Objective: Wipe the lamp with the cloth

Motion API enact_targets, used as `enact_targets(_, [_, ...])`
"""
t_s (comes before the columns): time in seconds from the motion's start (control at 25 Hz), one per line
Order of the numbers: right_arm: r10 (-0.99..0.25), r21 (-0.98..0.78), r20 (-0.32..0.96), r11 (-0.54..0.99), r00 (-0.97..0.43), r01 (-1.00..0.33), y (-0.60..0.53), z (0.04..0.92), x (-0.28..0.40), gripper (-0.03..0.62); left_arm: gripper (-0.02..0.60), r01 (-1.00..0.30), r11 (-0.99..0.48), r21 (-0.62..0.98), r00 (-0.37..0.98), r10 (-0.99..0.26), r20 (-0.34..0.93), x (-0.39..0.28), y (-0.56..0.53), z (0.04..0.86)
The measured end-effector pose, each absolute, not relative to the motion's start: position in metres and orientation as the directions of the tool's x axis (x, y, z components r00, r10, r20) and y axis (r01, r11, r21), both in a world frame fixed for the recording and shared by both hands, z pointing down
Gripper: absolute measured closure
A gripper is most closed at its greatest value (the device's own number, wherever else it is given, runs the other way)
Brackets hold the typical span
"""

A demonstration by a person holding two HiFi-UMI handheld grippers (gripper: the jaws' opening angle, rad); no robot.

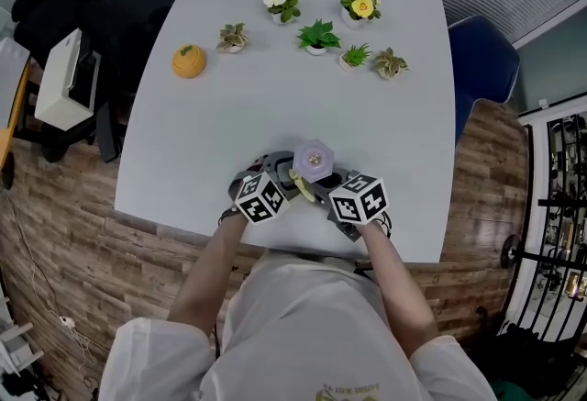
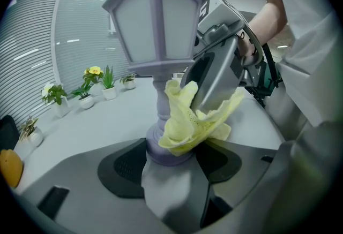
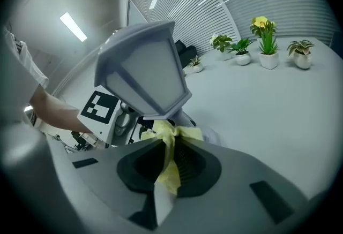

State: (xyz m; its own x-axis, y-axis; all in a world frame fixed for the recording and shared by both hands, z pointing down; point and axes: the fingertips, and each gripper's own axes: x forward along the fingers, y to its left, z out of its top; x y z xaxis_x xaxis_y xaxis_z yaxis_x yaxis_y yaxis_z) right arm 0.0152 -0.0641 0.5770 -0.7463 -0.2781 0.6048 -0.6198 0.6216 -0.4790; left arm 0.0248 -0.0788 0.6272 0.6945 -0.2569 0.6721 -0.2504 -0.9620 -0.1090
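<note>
A pale purple lantern-style lamp (image 1: pixel 314 161) stood upright near the six o'clock edge of the white table (image 1: pixel 275 96). The left gripper (image 2: pixel 166 160) clasped the lamp's round base between narrowed jaws. The right gripper (image 3: pixel 163 163), at the lamp's four o'clock, pinched a yellow cloth (image 3: pixel 170 136) tight against the stem. Small potted plants (image 1: pixel 317 35) lined twelve o'clock.
</note>
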Motion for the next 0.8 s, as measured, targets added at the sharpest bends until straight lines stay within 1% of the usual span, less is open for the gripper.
enact_targets(0.28, [-0.255, -0.372, 0.678, 0.69, -0.689, -0.621, -0.06, 0.585, 0.018, 0.548, 0.285, -0.249, -0.962, -0.108, 0.693, -0.255, 0.674, 0.024, -0.078, 0.627])
enact_targets(0.8, [-0.302, -0.336, 0.701, 0.659, -0.646, -0.673, -0.061, 0.587, 0.041, 0.548, 0.285, -0.252, -0.962, -0.109, 0.693, -0.258, 0.674, 0.025, -0.08, 0.627])
